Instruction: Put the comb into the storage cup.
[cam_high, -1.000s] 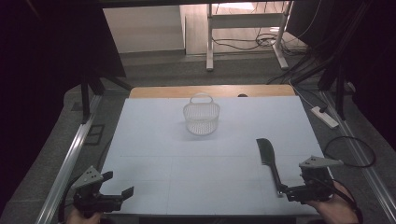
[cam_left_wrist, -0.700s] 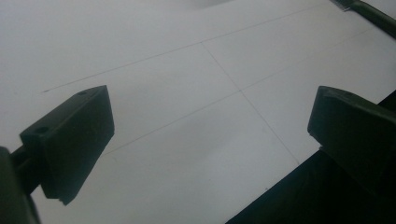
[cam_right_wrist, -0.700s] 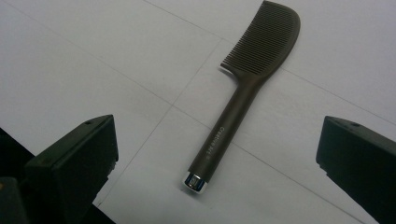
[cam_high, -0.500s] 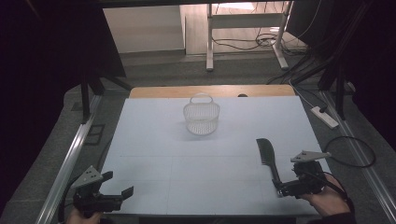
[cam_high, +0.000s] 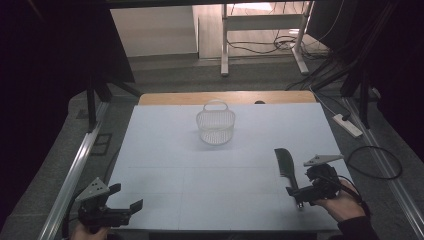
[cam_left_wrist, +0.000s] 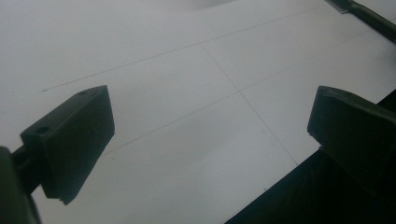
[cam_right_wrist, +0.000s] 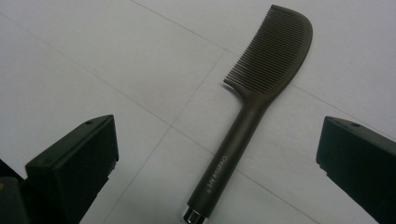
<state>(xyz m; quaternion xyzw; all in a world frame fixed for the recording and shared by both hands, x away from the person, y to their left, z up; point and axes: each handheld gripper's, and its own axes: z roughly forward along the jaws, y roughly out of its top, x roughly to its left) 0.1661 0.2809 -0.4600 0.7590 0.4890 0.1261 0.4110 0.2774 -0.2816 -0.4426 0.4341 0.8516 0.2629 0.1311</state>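
White counter (cam_high: 165, 165) fills the middle of the high view, with dark floor around it. We see one dark comb (cam_high: 285, 166) lying flat at the lower right of that frame, teeth end toward the top, handle end toward the bottom. Our right gripper (cam_high: 300, 194) sits at the handle end, its jaws wide apart; in the right gripper view the comb (cam_right_wrist: 254, 116) runs lengthwise up between them, slanting to the upper right. Our left gripper (cam_high: 127, 212) hovers at the lower left, well apart, jaws also apart and empty. One white basket (cam_high: 215, 125) stands near the upper centre. We count two grippers.
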